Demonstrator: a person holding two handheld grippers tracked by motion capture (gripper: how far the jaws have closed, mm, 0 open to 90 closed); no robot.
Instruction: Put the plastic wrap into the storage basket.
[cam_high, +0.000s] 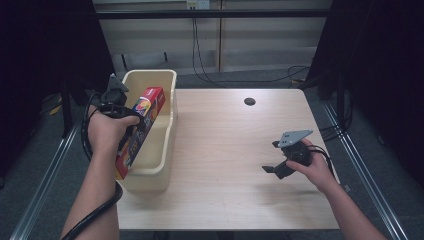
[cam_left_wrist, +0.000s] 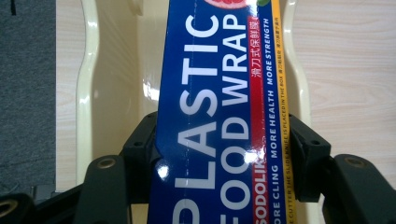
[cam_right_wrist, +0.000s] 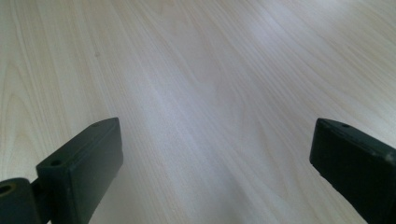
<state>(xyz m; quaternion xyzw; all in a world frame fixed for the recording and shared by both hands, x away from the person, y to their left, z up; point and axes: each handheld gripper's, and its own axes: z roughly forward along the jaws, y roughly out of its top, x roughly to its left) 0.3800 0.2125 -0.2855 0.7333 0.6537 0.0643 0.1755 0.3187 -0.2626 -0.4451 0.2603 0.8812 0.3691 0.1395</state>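
Plastic-wrap box (cam_high: 140, 127) clamped in left claw (cam_left_wrist: 219, 158) over cream bin (cam_high: 167, 90); right claw (cam_right_wrist: 212, 168) (wide open) above pale-wood table (cam_high: 225, 150).

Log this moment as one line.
left gripper: shut on plastic wrap box, over cream bin | right gripper: open, holding nothing, above table

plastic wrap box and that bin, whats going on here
A person holds tongs in each hand at a wooden table. The left tongs are shut on a plastic wrap box, held tilted over the cream bin at the table's left edge. The right tongs are open above bare tabletop, holding nothing.
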